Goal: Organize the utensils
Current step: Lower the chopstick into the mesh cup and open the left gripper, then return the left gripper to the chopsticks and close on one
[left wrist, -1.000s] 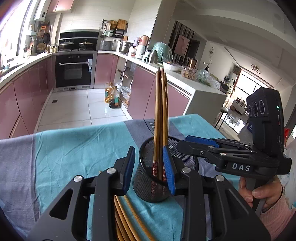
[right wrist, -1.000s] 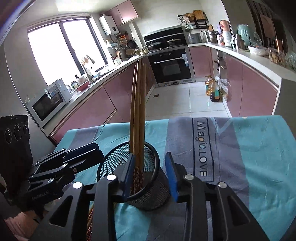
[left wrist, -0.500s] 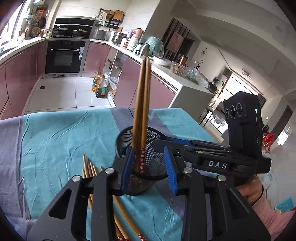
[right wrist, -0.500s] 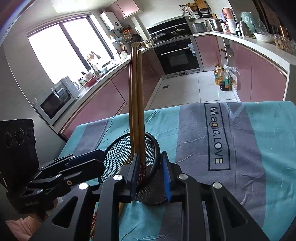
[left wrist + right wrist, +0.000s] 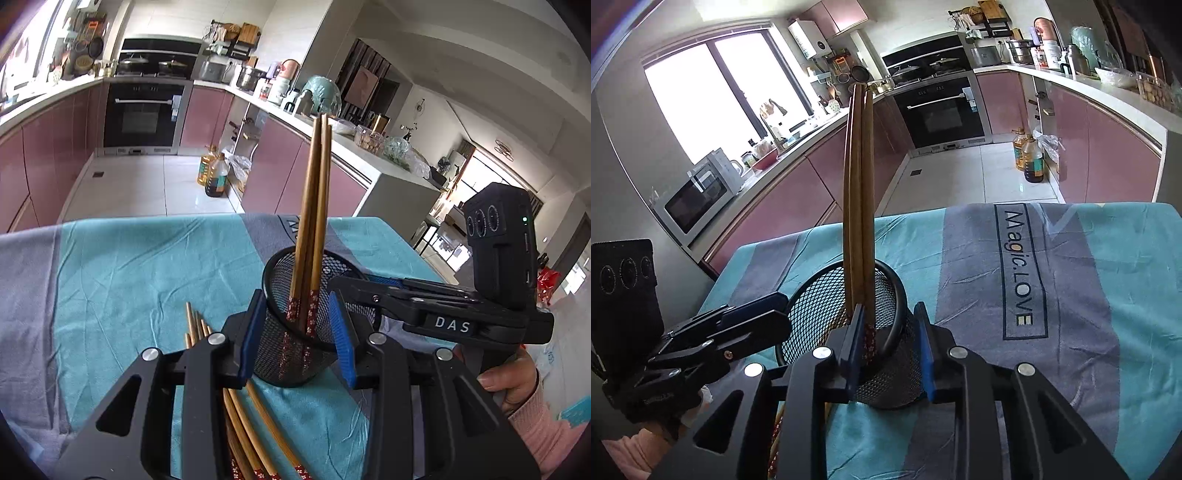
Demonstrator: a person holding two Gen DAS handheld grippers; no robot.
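Observation:
A black mesh cup (image 5: pixel 295 354) stands on the teal and grey cloth (image 5: pixel 147 266). Three wooden chopsticks (image 5: pixel 314 206) with red patterned ends stand in it. My left gripper (image 5: pixel 297 339) is open, its blue pads on either side of the cup's near wall. My right gripper (image 5: pixel 886 347) is shut on the cup's (image 5: pixel 812 317) rim and wall, with the chopsticks (image 5: pixel 858 192) just beside its left pad. Several more chopsticks (image 5: pixel 243 432) lie on the cloth under my left gripper.
The right gripper's body (image 5: pixel 443 314) reaches in from the right in the left wrist view; the left one (image 5: pixel 713 339) from the left in the right wrist view. The table edge (image 5: pixel 1071 205) drops to a kitchen floor with oil bottles (image 5: pixel 1030 158).
The right gripper has closed from open onto the cup's wall. The left gripper has drawn back and tilted a little, so the cup sits lower between its open pads.

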